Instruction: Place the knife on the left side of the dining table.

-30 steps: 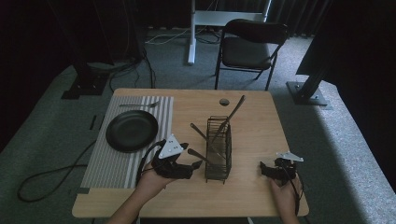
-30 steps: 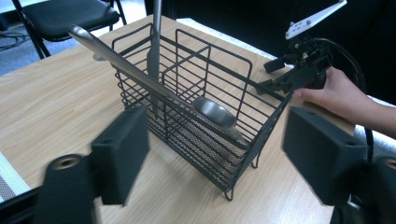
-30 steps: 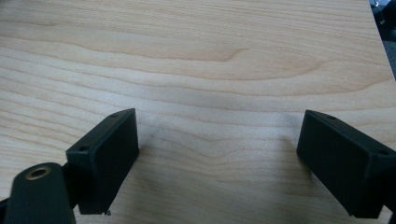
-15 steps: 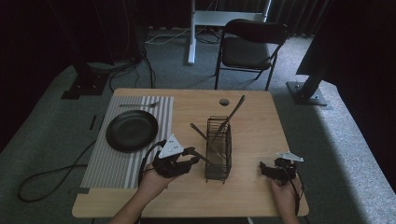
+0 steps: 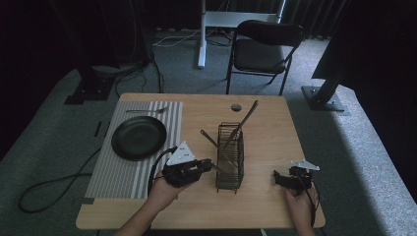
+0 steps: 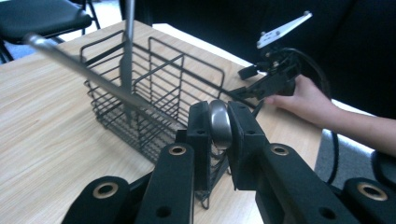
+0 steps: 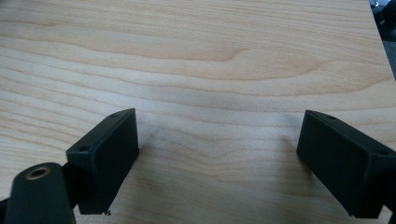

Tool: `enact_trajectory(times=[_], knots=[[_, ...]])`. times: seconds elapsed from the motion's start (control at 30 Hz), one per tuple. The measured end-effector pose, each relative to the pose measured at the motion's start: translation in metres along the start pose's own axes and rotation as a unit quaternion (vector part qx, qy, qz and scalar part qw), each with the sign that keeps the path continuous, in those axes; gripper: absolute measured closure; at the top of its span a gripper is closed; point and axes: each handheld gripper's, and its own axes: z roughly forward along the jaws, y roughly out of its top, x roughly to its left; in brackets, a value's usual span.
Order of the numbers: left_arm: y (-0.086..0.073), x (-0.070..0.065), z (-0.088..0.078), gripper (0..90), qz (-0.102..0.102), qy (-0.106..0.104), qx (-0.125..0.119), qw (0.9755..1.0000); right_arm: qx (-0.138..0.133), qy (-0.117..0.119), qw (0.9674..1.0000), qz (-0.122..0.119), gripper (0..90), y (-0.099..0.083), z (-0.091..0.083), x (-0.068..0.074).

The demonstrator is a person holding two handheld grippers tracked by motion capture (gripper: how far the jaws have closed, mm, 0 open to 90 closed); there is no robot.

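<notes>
Two grippers (image 5: 209,165) (image 5: 278,178), utensil (image 6: 219,122), unlabelled basket (image 5: 230,157)

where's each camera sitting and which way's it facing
High view: fixed above the person's side, looking forward and down on the table; both forearms enter from below.
Left gripper view: rides the left hand-held gripper, looking along jaws shut on a utensil handle toward the wire basket; the other hand shows beyond.
Right gripper view: rides the right hand-held gripper, looking down at bare wood between open jaws.
Shared: the high and left gripper views both show the basket and the right hand-held gripper.
</notes>
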Motion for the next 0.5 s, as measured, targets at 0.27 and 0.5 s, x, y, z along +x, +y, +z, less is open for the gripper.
enact_trajectory(times=[0.27,0.5], knots=[[0.015,-0.005,0.01,82.8,0.016,-0.015,-0.002,0.9998,0.0,0.0,1.0,0.0,12.0,0.0,0.0,0.0],[0.033,-0.005,0.026,83.0,0.027,-0.021,-0.006,0.9994,0.0,0.0,1.0,0.0,11.9,0.0,0.0,0.0]])
